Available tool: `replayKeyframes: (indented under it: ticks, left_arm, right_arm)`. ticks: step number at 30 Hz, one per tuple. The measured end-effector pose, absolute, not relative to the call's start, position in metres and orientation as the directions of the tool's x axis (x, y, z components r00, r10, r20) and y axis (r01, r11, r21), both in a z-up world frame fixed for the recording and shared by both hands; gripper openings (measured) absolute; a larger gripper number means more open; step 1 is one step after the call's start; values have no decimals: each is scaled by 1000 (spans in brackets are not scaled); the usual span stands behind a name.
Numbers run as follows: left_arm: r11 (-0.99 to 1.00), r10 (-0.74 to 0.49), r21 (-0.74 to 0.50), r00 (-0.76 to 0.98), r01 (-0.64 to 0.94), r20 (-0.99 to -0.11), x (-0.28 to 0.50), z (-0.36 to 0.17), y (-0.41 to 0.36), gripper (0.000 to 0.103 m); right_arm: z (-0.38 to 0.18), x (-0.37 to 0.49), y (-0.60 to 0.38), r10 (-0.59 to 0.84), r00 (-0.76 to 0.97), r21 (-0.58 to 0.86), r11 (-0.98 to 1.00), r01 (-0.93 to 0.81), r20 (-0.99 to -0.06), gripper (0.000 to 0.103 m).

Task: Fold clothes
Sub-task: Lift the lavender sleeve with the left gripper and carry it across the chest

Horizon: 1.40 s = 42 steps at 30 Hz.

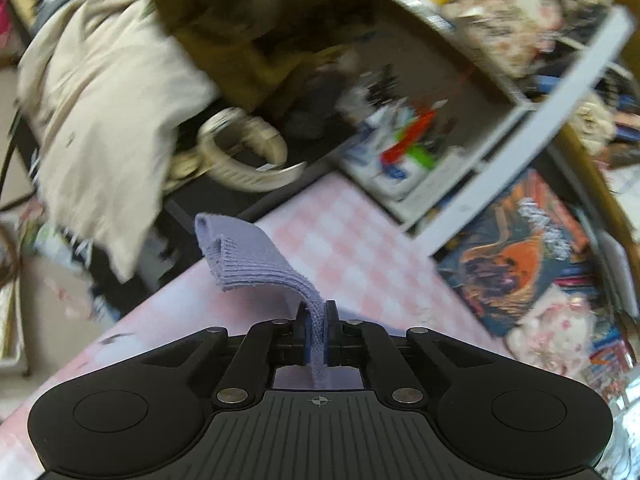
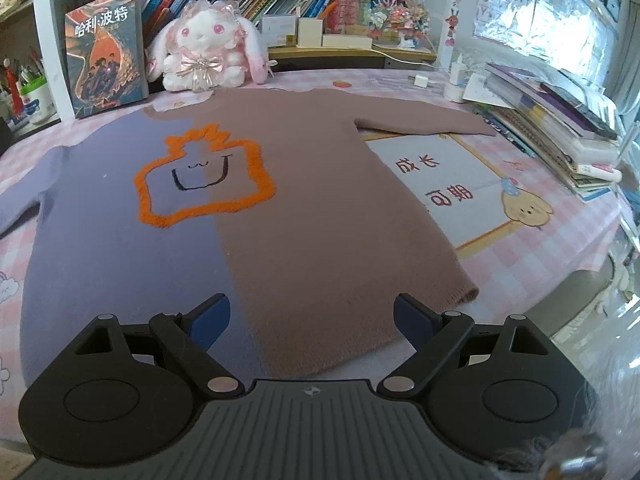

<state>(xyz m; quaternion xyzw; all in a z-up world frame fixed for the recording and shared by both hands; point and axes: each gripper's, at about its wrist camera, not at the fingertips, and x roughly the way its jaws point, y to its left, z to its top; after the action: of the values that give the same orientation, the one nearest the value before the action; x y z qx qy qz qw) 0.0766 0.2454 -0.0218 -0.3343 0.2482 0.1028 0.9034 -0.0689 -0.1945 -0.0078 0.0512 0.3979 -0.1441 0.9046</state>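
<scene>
Tongs first: the left gripper (image 1: pixel 318 332) is clamped on a ribbed lilac cuff (image 1: pixel 256 258), which rises out of the closed jaws and flops over toward 11 o'clock, its hemmed end curled. Below it lies a pink checked tablecloth (image 1: pixel 344 240); that view is tilted and blurred. Further out at 10 o'clock hangs a cream cloth (image 1: pixel 100 100), and at 3 o'clock a book with an orange and blue cover (image 1: pixel 516 264) stands.

In the right wrist view, the right gripper (image 2: pixel 312 320) hovers with its fingers wide apart, holding nothing, just above the hem of the sweater (image 2: pixel 248 208). That sweater lies flat, front up, on the tablecloth: lilac half toward 9 o'clock, brown half toward 3 o'clock, an orange outlined figure (image 2: pixel 204 178) with a small face across the seam. Its brown sleeve (image 2: pixel 424 124) stretches toward 2 o'clock. Beyond the collar at 12 o'clock sits a white and pink plush rabbit (image 2: pixel 204 52), and a stack of books (image 2: pixel 552 128) rests at 2 o'clock.
</scene>
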Motion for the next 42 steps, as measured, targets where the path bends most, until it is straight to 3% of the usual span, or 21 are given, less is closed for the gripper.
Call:
replayKeyframes:
  ticks: [8, 17, 27, 36, 39, 41, 42]
  left_arm:
    - [867, 3, -455, 916, -202, -401, 87, 32, 156, 3]
    - [934, -74, -352, 925, -68, -373, 127, 67, 11, 3]
    - [967, -124, -256, 886, 6, -447, 171, 44, -117, 3]
    - [979, -147, -204, 796, 30, -587, 186, 0, -168, 5]
    - [981, -153, -193, 757, 37, -635, 189, -14, -180, 19]
    - [978, -187, -196, 718, 72, -670, 187, -18, -189, 56]
    - [974, -213, -202, 693, 98, -688, 184, -19, -193, 62]
  right_arm:
    - [-11, -40, -231, -92, 684, 28, 986, 162, -724, 88]
    - [-7, -20, -309, 51, 712, 115, 993, 41, -700, 88]
    - [-14, -4, -377, 163, 696, 183, 982, -46, -699, 88]
    - [-23, -2, -406, 178, 672, 190, 980, -55, -719, 88]
    - [-25, -2, -412, 173, 667, 191, 980, -47, -724, 88]
    - [-26, -2, -414, 173, 665, 192, 980, -45, -727, 88]
    - [-27, -1, -415, 176, 663, 194, 980, -48, -728, 88]
